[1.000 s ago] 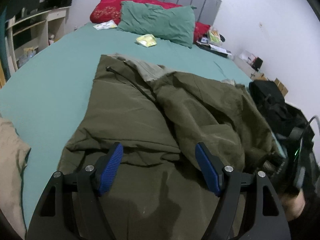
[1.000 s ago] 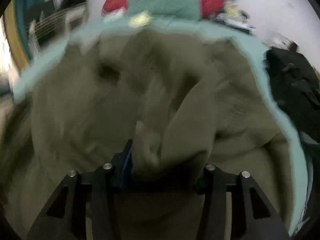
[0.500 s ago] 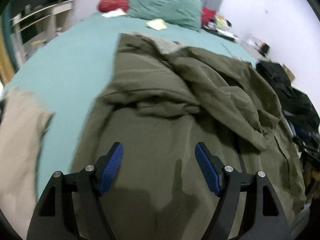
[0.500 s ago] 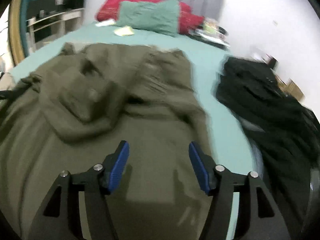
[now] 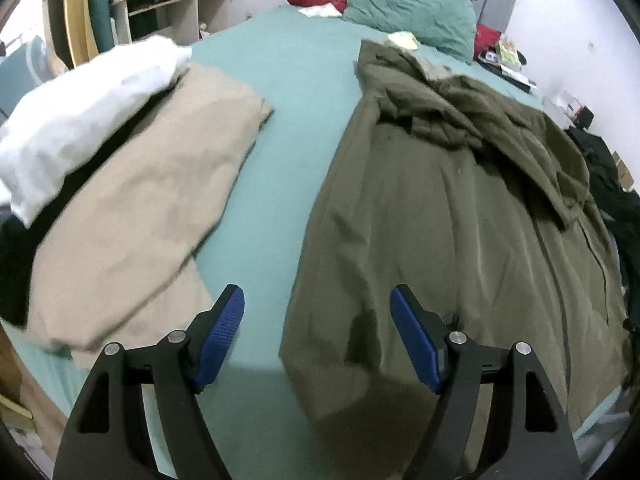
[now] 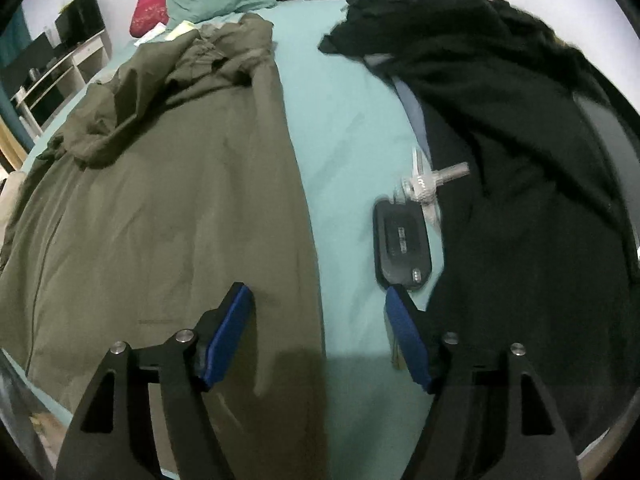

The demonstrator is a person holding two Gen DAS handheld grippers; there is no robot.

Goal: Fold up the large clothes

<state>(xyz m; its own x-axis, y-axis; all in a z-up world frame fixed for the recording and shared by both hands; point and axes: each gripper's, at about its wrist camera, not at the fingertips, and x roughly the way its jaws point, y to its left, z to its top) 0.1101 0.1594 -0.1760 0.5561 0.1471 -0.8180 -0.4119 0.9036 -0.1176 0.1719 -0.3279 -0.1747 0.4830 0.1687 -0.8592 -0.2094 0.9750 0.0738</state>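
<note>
Both tongs, left gripper [image 5: 316, 340] and right gripper [image 6: 318, 336], are hovering apart over olive coat [image 5: 440, 220]; risking snagging key fob [image 6: 402, 246].

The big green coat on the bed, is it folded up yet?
Not yet. The green coat lies spread long on the bed, bunched near its top, both grippers open.

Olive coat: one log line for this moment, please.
olive coat: spread on bed, unfolded | left gripper: open, empty | right gripper: open, empty
</note>
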